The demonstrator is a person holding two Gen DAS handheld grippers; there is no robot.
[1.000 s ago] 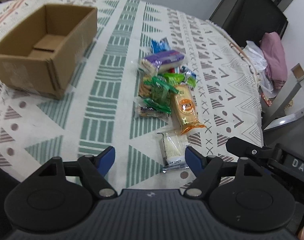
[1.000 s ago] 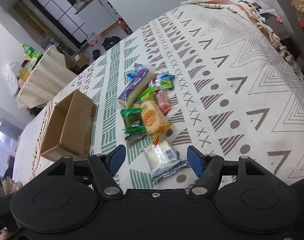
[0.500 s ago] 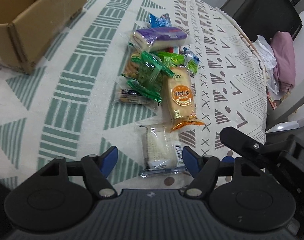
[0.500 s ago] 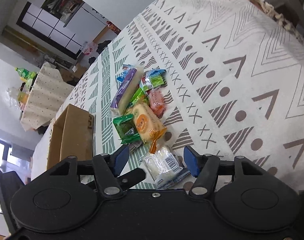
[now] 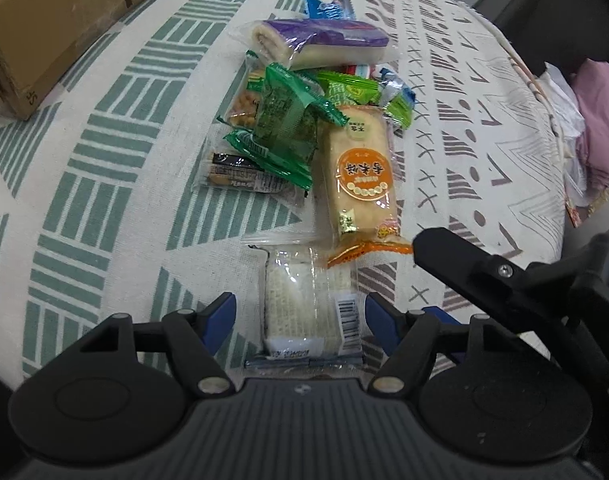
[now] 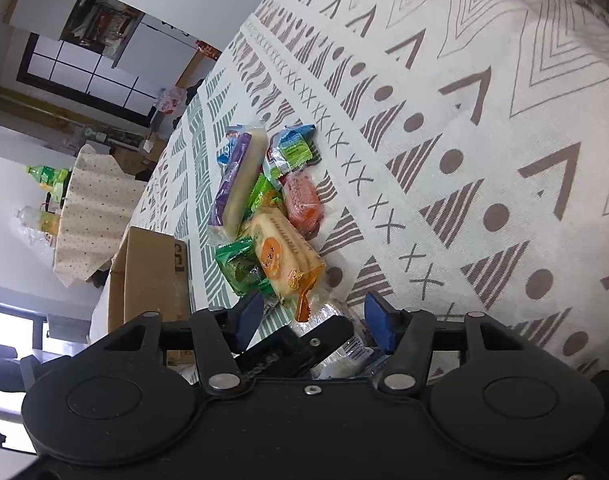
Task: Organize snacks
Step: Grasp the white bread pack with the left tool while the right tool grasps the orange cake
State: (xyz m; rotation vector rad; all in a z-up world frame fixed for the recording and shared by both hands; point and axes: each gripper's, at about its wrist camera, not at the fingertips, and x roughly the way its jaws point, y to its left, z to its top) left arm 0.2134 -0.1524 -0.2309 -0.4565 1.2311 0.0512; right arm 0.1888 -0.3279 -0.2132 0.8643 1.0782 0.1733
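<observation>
Tablecloth point(image 5: 116, 168): cream fabric printed with green and brown geometric bands, covering the table.

Snack pile, lying on the cloth:
- clear-wrapped white wafer packet point(image 5: 304, 304), nearest the cameras, flat, barcode on its side;
- long orange-labelled biscuit packet point(image 5: 362, 184), its orange crimped end touching the wafer packet;
- green foil packet point(image 5: 284, 120), lying over a clear packet with a dark label point(image 5: 240, 172);
- purple-wrapped cake roll point(image 5: 316, 42), at the far end of the pile;
- pink-orange packet point(image 6: 302, 200), on the pile's outer side.

Brown cardboard box point(image 5: 56, 20): open-topped, well apart from the pile, at the upper left of the left wrist view.

Left gripper point(image 5: 300, 314): blue pads apart and closing, the wafer packet between them, pads not touching it.

Right gripper point(image 6: 312, 314): blue pads apart and closing just beside the wafer packet's end; the left gripper's black finger crosses the gap.
</observation>
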